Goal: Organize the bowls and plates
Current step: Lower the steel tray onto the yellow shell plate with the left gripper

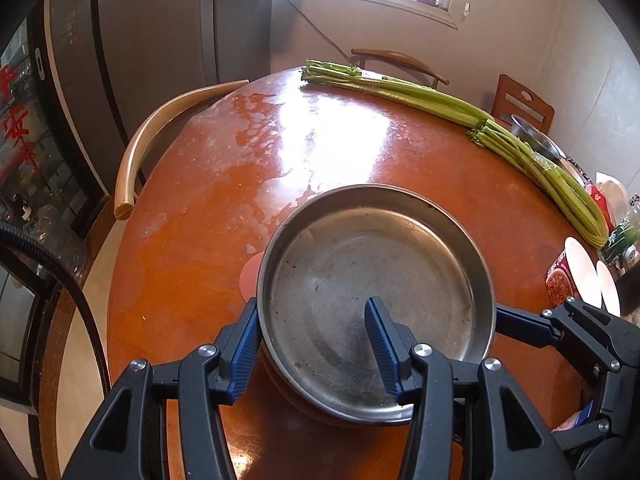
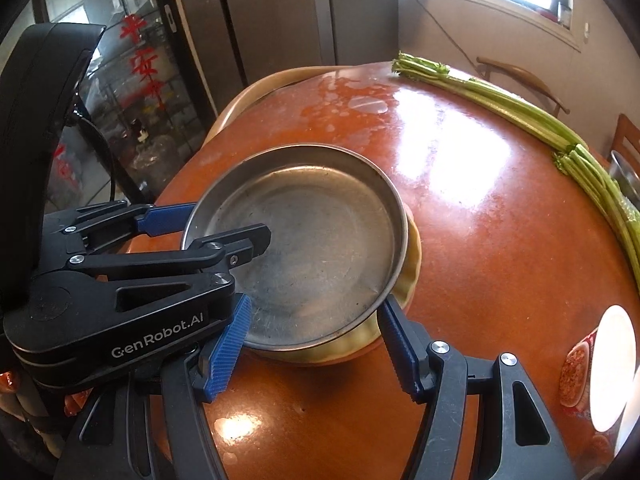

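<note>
On the round, glossy orange-brown table (image 1: 192,208), well ahead of both my grippers, two long bundles of green celery stalks (image 1: 404,90) lie end to end along the far edge. Directly before my jaws sits the shallow, round stainless-steel plate (image 1: 372,280), scuffed and spotted, resting on a yellow dish (image 2: 412,264) whose scalloped rim peeks out beneath it on the side nearest my right gripper. My left gripper (image 1: 316,344) straddles the steel plate's near-left rim, one blue ribbed finger outside the wall and the other over the plate's floor; the jaws are spread and the pads show a gap from the rim. My right gripper (image 2: 316,344) is released too, its blue fingers set wide at the near edge of the stacked plates, the right finger just beside the yellow rim. To the right of my jaws, white bowls with a red pattern (image 1: 580,276) stand on edge near the table's rim.
</note>
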A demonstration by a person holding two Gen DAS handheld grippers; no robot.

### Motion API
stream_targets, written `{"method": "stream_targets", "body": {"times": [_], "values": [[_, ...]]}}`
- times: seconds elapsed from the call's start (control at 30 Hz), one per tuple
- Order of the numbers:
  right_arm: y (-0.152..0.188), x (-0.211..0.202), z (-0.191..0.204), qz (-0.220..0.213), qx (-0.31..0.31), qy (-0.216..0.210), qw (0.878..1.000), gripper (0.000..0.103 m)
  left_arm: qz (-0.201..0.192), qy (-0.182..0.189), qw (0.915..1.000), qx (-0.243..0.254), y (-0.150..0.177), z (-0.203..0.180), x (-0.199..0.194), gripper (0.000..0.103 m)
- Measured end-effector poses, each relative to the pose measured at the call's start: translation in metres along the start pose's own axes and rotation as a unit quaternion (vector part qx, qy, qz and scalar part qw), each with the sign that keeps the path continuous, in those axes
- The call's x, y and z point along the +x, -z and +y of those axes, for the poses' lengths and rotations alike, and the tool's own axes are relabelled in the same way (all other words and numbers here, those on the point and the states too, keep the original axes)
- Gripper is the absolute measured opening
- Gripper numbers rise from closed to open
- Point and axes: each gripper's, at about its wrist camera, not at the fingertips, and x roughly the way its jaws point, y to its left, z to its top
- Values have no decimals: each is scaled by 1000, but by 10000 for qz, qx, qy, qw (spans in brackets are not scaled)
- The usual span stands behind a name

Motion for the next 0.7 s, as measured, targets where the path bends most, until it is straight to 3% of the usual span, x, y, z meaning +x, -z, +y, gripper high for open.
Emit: {"method": "stream_targets", "body": {"times": [0.43, 0.7], "values": [[5, 7, 0, 199, -20, -84, 9998, 68, 141, 28, 9999, 15, 5, 0, 5, 51], [5, 5, -3, 85, -8, -8, 10000, 68, 130, 83, 9999, -3, 5, 0, 7, 51]]}}
